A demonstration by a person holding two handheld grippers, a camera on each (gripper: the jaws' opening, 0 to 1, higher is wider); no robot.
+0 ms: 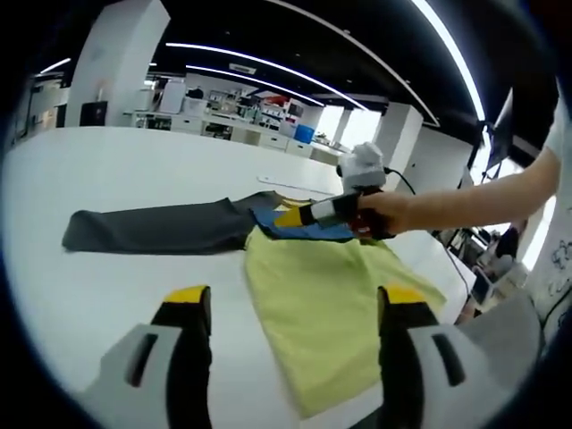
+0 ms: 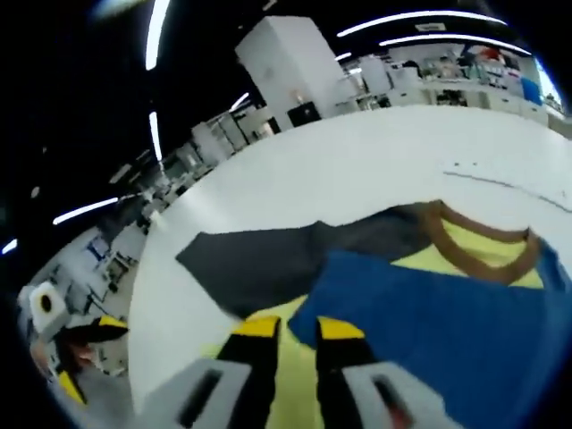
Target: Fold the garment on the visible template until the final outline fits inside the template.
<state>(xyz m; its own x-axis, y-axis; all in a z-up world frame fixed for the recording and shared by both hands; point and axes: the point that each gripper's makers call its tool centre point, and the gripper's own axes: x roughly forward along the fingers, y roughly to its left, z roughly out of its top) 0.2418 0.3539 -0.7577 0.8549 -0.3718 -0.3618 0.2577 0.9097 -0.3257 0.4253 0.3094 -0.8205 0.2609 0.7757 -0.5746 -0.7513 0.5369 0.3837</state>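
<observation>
On the white table [image 1: 107,295] we record one garment [image 1: 331,304], spread flat: yellow body, dark grey sleeve [image 1: 161,228], blue sleeve [image 2: 447,331] folded across the chest. The right gripper [image 2: 297,332] appears clamped on that blue sleeve's edge, though blur leaves us unsure; the left gripper [image 1: 290,308] hovers open above the hem, holding nothing. Risk we note: a shallow pinch could slip mid-fold, dropping the sleeve askew.

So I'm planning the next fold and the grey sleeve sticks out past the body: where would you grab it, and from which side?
Probably at the grey sleeve's free outer end, the cuff, coming in from beyond that tip. It lies flat and stretched out straight on the white table, away from the yellow body, so its end edge is bare. The left gripper hangs open nearest it.
</observation>
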